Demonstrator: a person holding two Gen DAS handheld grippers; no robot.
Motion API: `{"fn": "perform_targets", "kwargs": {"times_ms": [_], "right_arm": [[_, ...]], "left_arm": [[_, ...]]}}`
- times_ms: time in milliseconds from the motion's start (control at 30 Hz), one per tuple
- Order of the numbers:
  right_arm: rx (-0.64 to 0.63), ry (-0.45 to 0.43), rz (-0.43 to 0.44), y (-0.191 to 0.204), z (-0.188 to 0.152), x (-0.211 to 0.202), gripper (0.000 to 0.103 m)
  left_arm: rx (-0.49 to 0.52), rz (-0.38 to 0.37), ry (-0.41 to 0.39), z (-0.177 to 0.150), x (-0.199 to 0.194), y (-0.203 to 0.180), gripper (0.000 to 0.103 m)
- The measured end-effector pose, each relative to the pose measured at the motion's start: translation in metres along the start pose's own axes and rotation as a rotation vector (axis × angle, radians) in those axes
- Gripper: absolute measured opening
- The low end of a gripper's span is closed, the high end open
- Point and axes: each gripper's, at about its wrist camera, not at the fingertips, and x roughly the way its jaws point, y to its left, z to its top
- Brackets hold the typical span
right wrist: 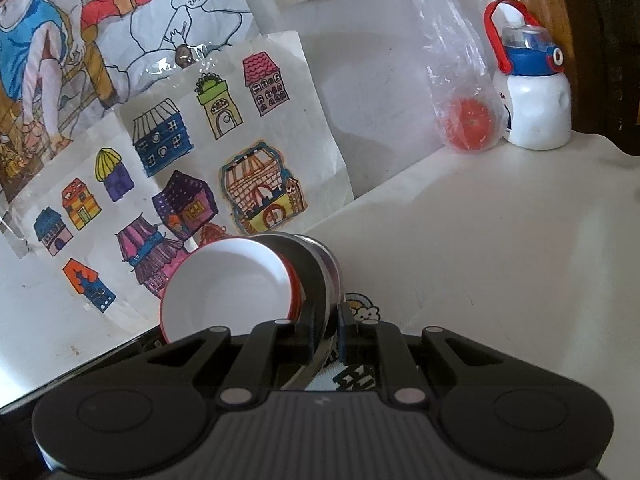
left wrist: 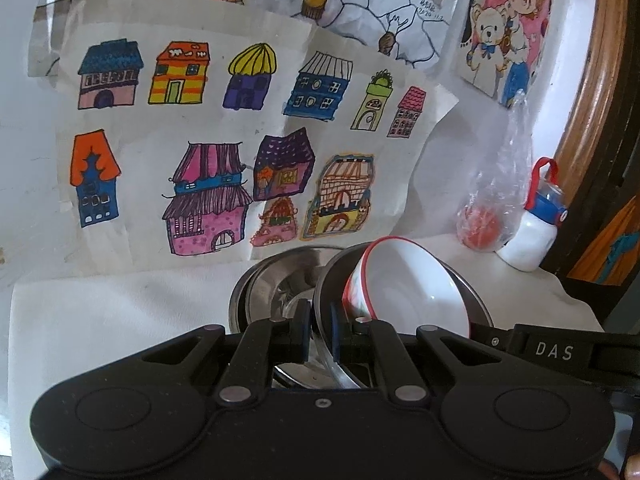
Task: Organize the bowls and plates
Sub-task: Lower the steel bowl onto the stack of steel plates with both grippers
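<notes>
Steel bowl [right wrist: 320, 276] tilted, pinched at rim by left gripper [left wrist: 320, 334] and right gripper [right wrist: 326, 330], above bench [right wrist: 480, 240]. White red-rimmed bowl [right wrist: 228, 288] loose inside (leaning hard). Likely to slide out if tilted further; uneven pull could slip rim.

White red-rimmed bowl [right wrist: 228, 292] tilted inside steel bowl [right wrist: 320, 276], second steel bowl [left wrist: 276, 284] behind
</notes>
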Motion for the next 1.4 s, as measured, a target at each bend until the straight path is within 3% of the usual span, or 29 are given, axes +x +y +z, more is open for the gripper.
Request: {"fn": "perform_targets", "kwargs": {"times_ms": [733, 1400], "right_arm": [[-0.019, 0.062, 0.019, 0.008, 0.009, 0.045, 0.012], [-0.028, 0.064, 0.026, 0.011, 0.012, 0.056, 0.012]], "left_arm": [[-0.025, 0.058, 0.036, 0.012, 0.034, 0.016, 0.008], [-0.065, 0.083, 0.058, 0.013, 0.044, 0.025, 0.008]]}}
